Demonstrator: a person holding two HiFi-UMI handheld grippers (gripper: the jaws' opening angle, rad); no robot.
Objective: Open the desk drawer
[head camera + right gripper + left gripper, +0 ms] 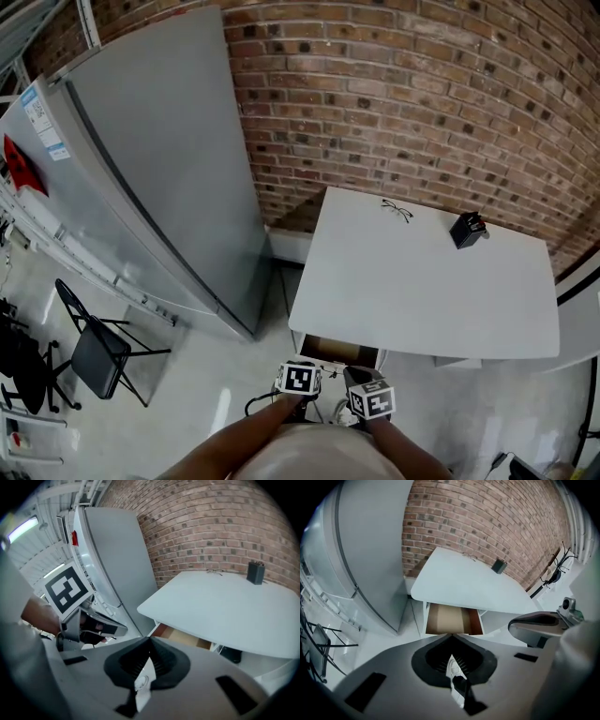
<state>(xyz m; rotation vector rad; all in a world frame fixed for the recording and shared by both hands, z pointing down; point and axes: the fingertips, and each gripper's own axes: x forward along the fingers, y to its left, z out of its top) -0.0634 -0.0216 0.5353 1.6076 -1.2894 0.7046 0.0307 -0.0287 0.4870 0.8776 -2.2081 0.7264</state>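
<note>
Left gripper [451, 634] closed, clear of open drawer [447, 619]

White desk [422, 281]; drawer [336, 352] seemingly tan inside.

The white rectangular tabletop [422, 281] is smooth and matt. The open desk drawer [452, 619] looks like bare light-brown wood inside. The far red-brown brick wall [422, 94] is rough, with pale mortar. The tall grey refrigerator [159, 159] at the left has a dull metallic sheen. The pale floor [187, 412] shines faintly. The left hand-held gripper [452, 634] and right hand-held gripper [150, 639] look like matt grey plastic.
</note>
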